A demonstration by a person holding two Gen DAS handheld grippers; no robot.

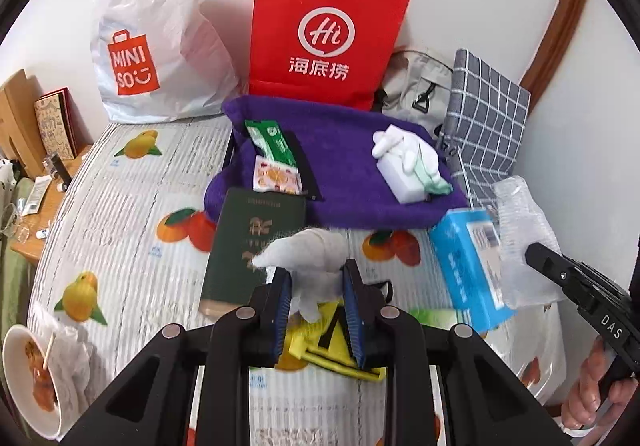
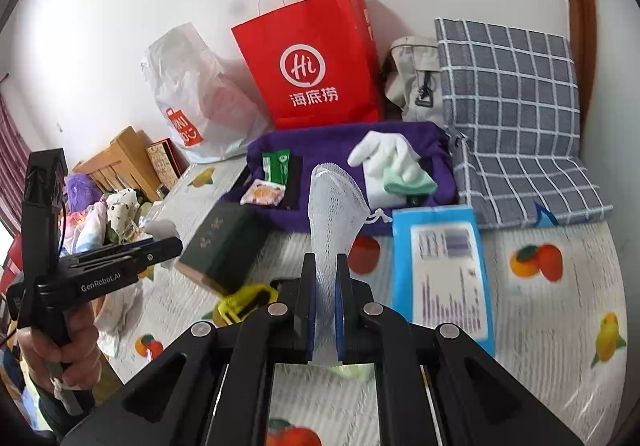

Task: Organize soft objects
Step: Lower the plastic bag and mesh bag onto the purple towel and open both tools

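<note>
A bed (image 2: 540, 326) covered in a white ribbed quilt printed with oranges and lemons is seen carrying everything. A purple towel (image 1: 340, 181) is spread near the wall. In front of it a dark green booklet (image 1: 256, 246) is laid flat, its top edge tucked under the towel's rim. A blue packet (image 2: 440, 270) is found just right of the booklet, a yellow item (image 2: 244, 302) near the booklet's front corner. Along the wall, a red paper bag (image 2: 316, 73) and a white plastic bag (image 1: 148, 37) are stood upright, a grey checked cushion (image 2: 516, 117) and a beige pouch (image 2: 416, 73) beside them.
</note>
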